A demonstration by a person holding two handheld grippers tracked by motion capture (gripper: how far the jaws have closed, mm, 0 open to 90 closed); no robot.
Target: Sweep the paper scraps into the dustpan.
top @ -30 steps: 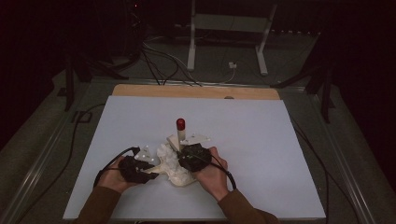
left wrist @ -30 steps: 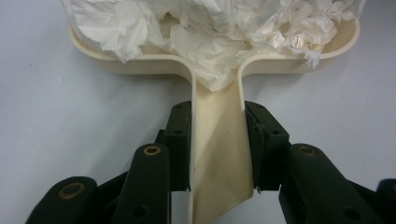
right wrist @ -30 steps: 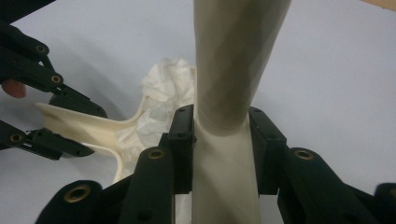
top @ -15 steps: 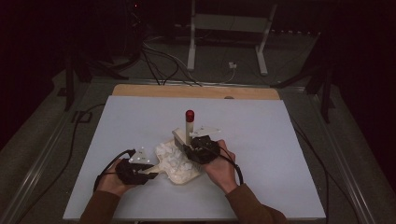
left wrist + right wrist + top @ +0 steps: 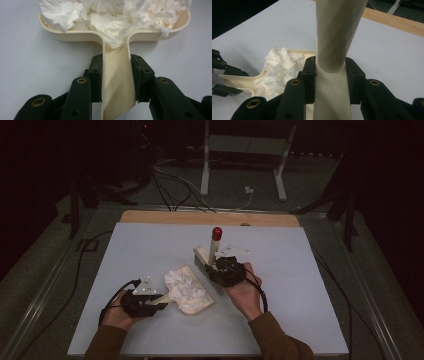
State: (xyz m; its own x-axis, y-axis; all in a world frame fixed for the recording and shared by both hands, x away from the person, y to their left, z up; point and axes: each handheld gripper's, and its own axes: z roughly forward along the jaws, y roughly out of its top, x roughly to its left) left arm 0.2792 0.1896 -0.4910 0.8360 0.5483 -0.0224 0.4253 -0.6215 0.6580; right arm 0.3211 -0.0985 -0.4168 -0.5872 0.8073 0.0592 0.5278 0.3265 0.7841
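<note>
Two tools held, tissue point(image 5: 184, 285) between, cables point(image 5: 170, 190) likely beyond

In the left gripper view the dustpan point(image 5: 115, 37) runs off the top edge, so its front lip is cut off, and crumpled tissue point(image 5: 110, 15) hides its floor. In the right gripper view the brush handle point(image 5: 337, 37) leaves the frame at the top; the bristles lie below the picture. In the high view the right hand point(image 5: 245, 292) covers the brush's lower handle.
</note>
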